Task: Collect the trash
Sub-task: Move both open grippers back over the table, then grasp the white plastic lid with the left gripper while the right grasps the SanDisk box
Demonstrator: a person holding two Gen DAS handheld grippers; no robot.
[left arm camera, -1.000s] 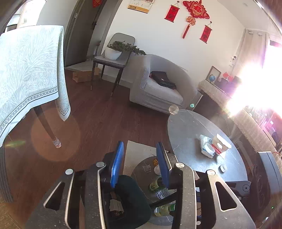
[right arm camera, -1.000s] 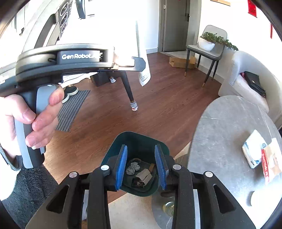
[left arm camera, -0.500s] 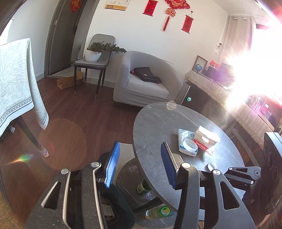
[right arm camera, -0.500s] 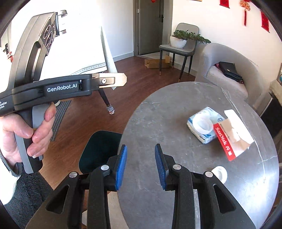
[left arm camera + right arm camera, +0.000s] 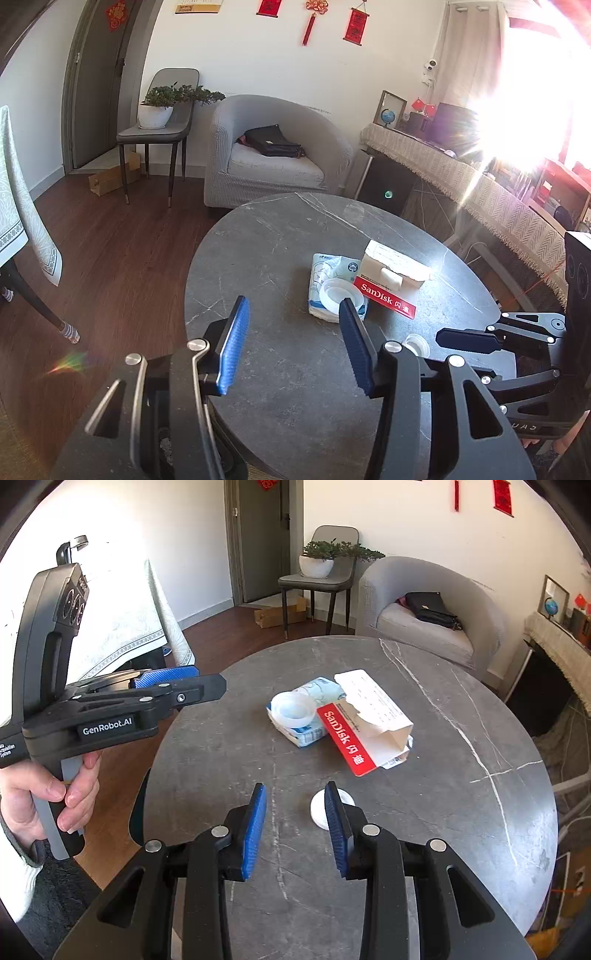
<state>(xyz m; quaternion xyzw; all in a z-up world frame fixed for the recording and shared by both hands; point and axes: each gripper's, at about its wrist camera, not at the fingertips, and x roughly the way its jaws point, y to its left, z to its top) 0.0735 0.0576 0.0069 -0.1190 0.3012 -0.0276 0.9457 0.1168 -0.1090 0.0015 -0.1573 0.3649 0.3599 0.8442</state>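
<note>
A torn red-and-white SanDisk box (image 5: pixel 391 282) (image 5: pixel 365 723) lies on the round grey table (image 5: pixel 280 236) (image 5: pixel 443 775), touching a blue-white wipes pack (image 5: pixel 321 269) (image 5: pixel 314 690) that has a white lid (image 5: pixel 338 295) (image 5: pixel 291 709). A small white cap (image 5: pixel 417 343) (image 5: pixel 317 812) sits nearer, partly behind one finger of my right gripper (image 5: pixel 294 790). The right gripper is open and holds nothing. My left gripper (image 5: pixel 293 306) hovers over bare tabletop short of the wipes pack, its jaws opening with nothing between them. Each gripper shows in the other's view: the left gripper (image 5: pixel 184 686), the right gripper (image 5: pixel 469 339).
A dark green bin edge (image 5: pixel 138 805) shows at the table's near left side. Behind the table stand a grey armchair (image 5: pixel 277 155) with a black bag, a chair (image 5: pixel 159 125) bearing a potted plant, and a cardboard box (image 5: pixel 110 177) on the floor. A cloth-covered table (image 5: pixel 18 206) is at left.
Both grippers swung away from the green bin of trash beside the table and now hang over the tabletop. The left jaws stand wider apart than before; the right jaws are unchanged.
</note>
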